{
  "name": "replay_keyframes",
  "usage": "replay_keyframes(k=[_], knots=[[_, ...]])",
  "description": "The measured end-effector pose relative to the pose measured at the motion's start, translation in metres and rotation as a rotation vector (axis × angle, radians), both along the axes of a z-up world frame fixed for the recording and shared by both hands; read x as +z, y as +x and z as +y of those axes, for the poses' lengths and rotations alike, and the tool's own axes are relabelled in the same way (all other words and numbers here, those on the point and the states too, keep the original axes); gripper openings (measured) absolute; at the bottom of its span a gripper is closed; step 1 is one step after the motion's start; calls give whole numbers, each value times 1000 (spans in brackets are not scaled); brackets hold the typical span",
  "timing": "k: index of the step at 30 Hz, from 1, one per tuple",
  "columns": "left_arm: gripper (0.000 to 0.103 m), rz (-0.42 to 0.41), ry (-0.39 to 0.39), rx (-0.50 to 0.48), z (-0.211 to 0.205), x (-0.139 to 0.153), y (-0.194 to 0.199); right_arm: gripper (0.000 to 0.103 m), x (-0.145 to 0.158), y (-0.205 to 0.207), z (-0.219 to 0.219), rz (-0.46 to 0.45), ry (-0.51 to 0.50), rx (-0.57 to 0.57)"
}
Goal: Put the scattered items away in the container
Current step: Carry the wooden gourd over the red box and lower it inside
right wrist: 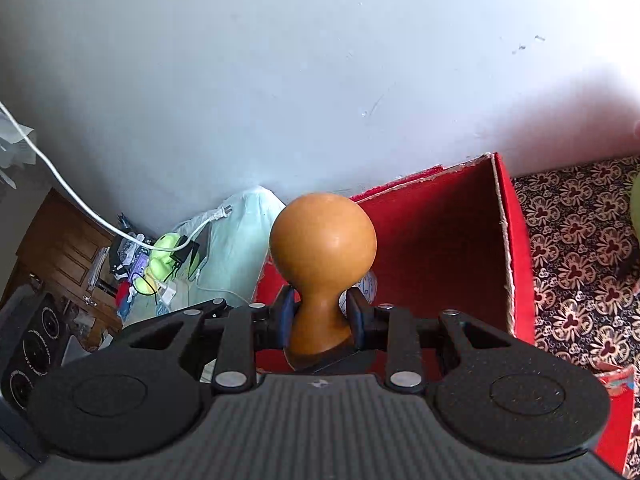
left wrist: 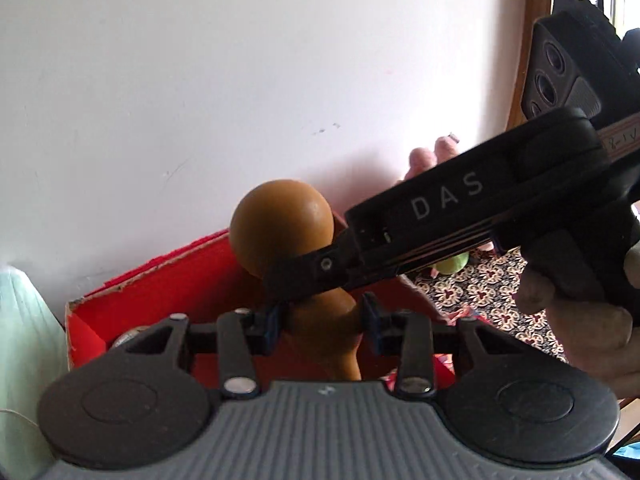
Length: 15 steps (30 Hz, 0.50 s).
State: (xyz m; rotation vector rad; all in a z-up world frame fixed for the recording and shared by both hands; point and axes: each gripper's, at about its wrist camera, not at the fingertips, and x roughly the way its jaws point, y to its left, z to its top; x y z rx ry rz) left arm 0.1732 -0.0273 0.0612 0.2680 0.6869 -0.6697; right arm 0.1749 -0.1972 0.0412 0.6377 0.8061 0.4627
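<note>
— Which step are you in?

— I carry the smooth orange-brown gourd-shaped wooden object [right wrist: 322, 240] over the red cardboard box [right wrist: 460, 232]. My right gripper [right wrist: 322, 316] pinches its narrow neck; my left gripper [left wrist: 323, 322] grips its lower part.

— And next?

— I think I must lower it inside the box, then loosen both.

— Any writing?

— Only "DAS" on the right gripper's black body; a small label beside it I cannot read.

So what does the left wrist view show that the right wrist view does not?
Only left wrist: the right gripper seen from outside, the hand holding it, and the left gripper. Only right wrist: a white cable over clutter beside a wooden cabinet. Both: the gourd gripped above the red box, the wall and patterned carpet.
</note>
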Motion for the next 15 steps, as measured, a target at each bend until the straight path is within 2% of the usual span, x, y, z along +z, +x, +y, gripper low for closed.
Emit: replay_keyframes(k=[5, 7, 10, 15], knots=[[40, 110, 39, 50, 12, -28, 44, 31, -32, 51, 17, 153, 24, 23], [41, 139, 48, 64, 17, -37, 56, 31, -41, 66, 24, 189, 21, 38], [41, 226, 45, 90, 25, -53, 78, 31, -54, 82, 38, 239, -12, 56], [41, 291, 70, 118, 33, -70, 97, 31, -71, 103, 49, 320, -5, 53]])
